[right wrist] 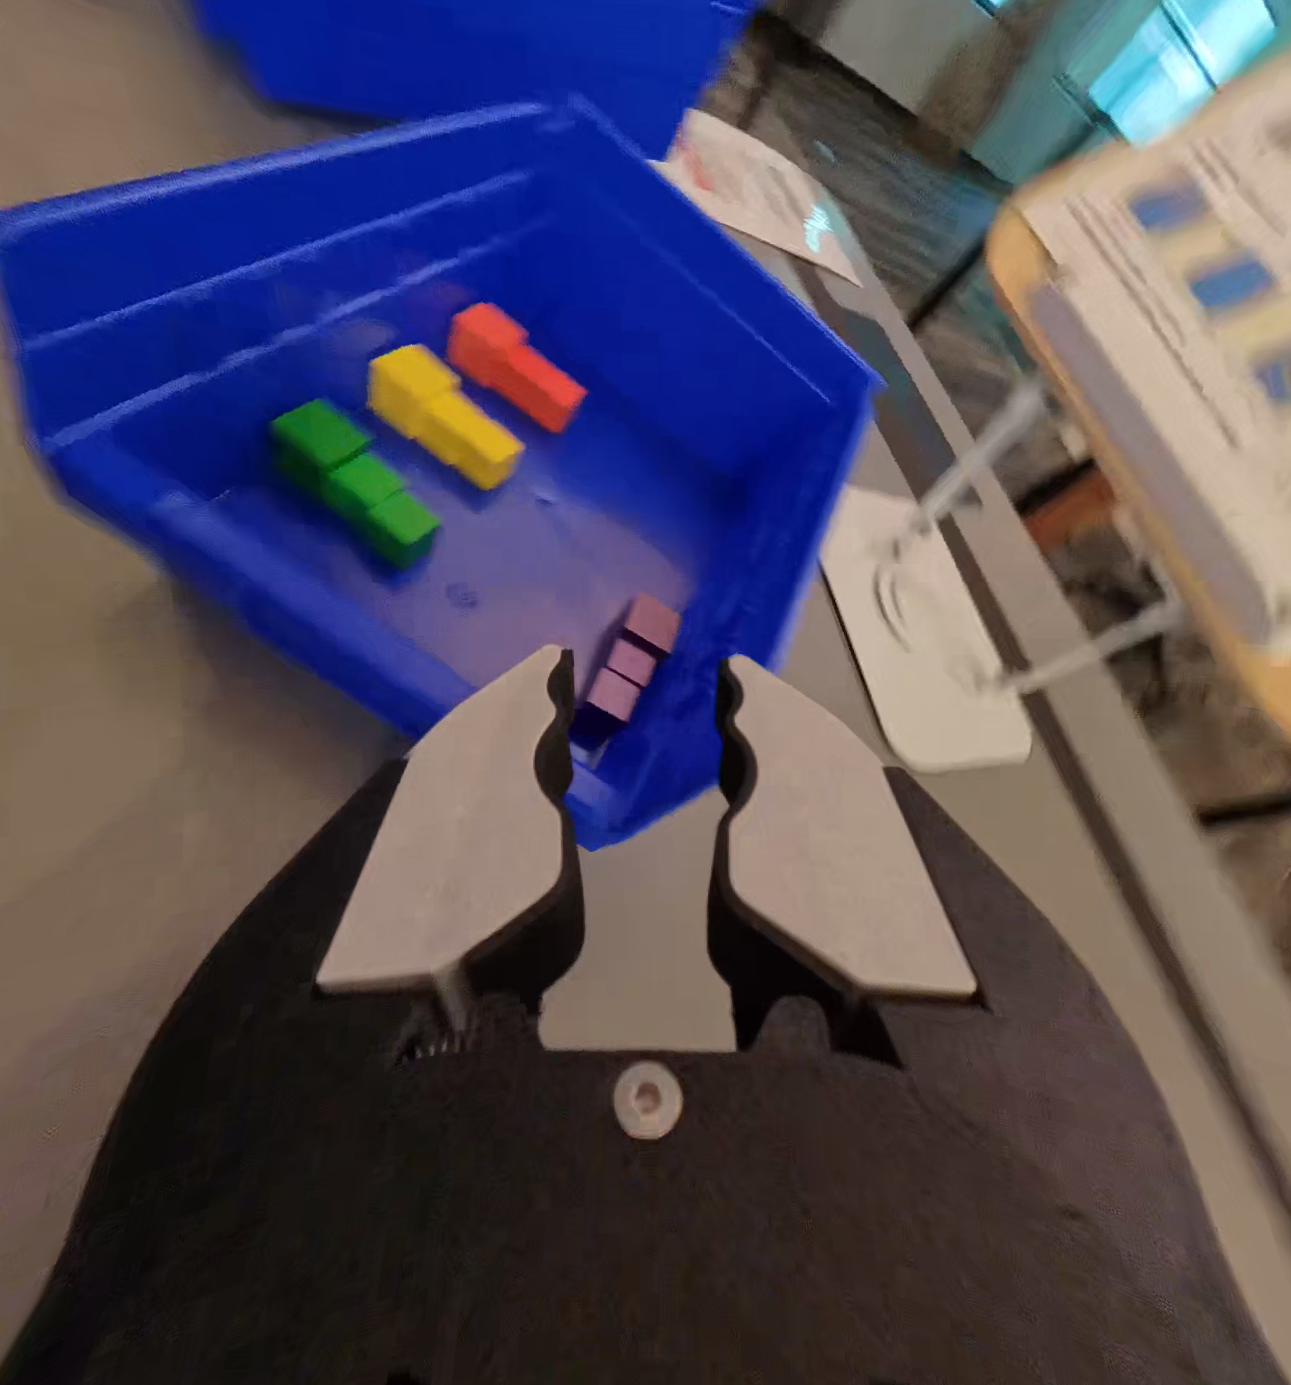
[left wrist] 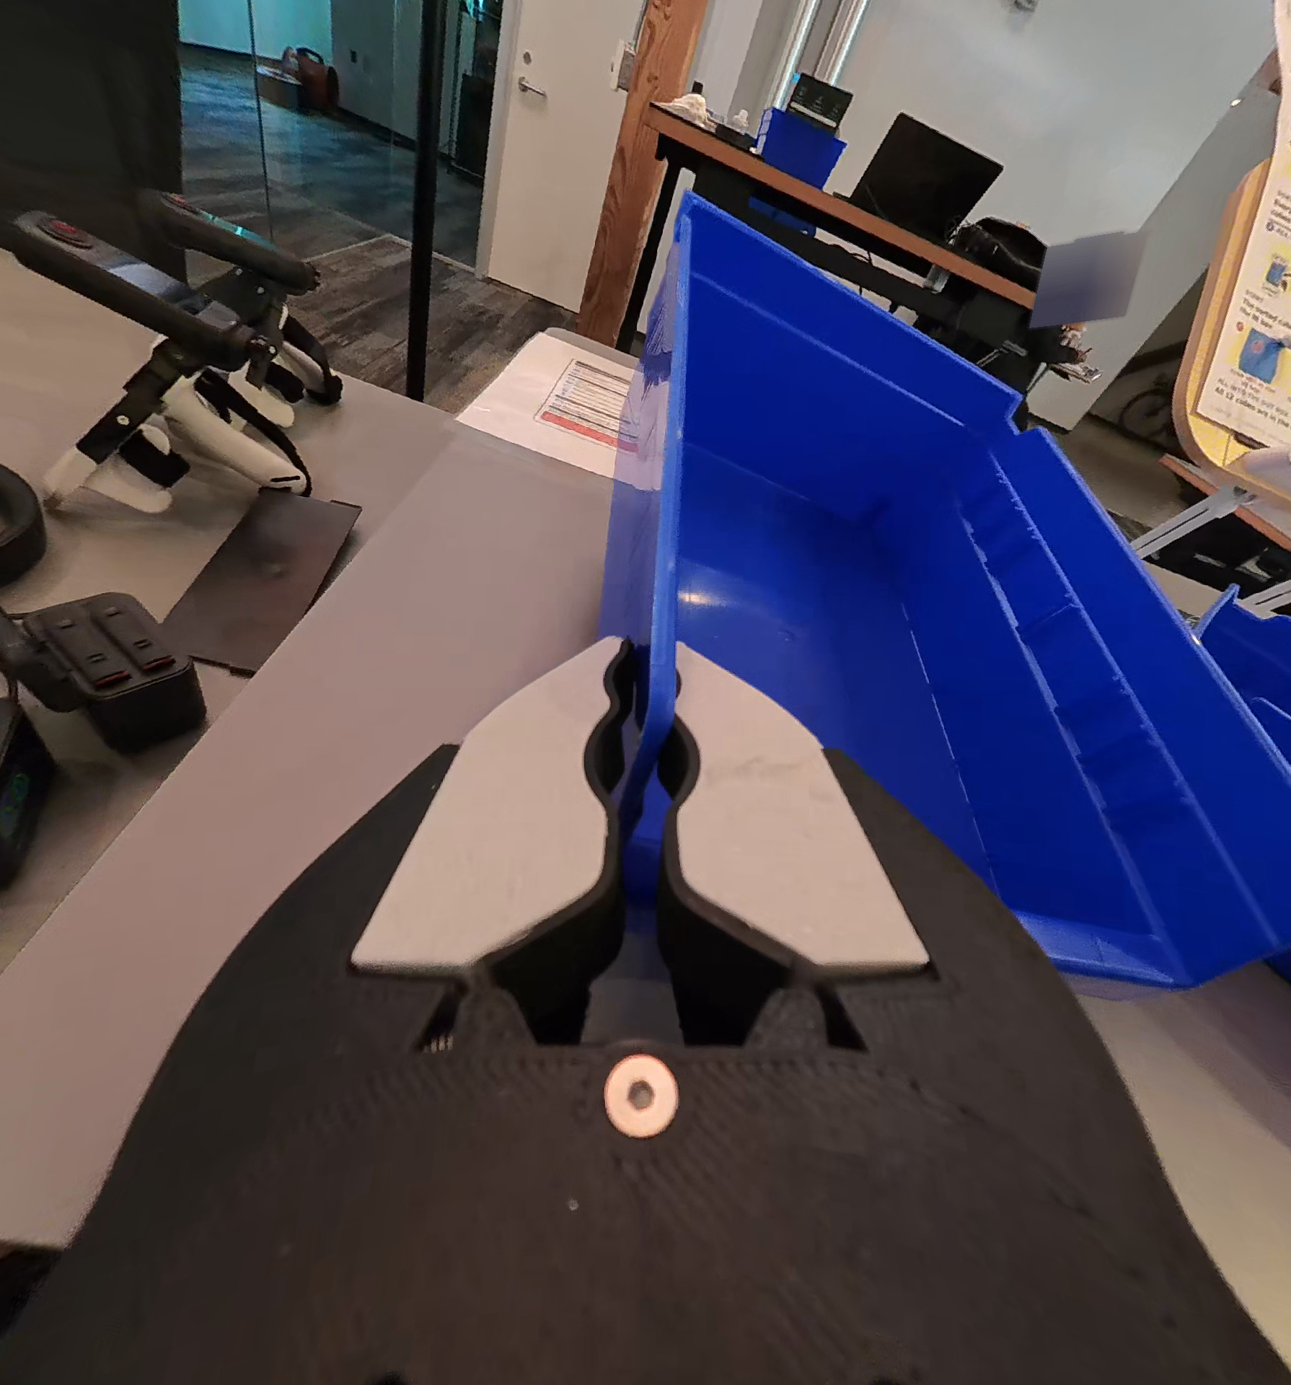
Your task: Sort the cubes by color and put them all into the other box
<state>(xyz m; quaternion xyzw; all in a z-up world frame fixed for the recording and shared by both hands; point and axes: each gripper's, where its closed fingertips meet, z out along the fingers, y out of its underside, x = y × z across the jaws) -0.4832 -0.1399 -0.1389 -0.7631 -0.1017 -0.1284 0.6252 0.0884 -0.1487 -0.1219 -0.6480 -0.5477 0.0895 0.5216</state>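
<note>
My left gripper (left wrist: pixel 654 674) is shut on the side wall of an empty blue box (left wrist: pixel 815 599), which stands tilted on the grey table. My right gripper (right wrist: pixel 646 667) is open and empty, just above the near corner of a second blue box (right wrist: pixel 178 247). That box holds cubes in rows by colour: three green cubes (right wrist: pixel 354 480), yellow cubes (right wrist: pixel 440 416), red cubes (right wrist: pixel 515 363) and three purple cubes (right wrist: pixel 631 663) near its front corner. The edge of the second box shows at the right of the left wrist view (left wrist: pixel 1279 674).
Black handheld devices on a stand (left wrist: pixel 178 337) and a charger (left wrist: pixel 118 667) lie to the left on the table (left wrist: pixel 440 599). An instruction board on a stand (right wrist: pixel 1167 337) is at the right. A sheet of paper (left wrist: pixel 575 405) lies beyond the box. Across from one pair of fingers to the other is roughly 60 centimetres.
</note>
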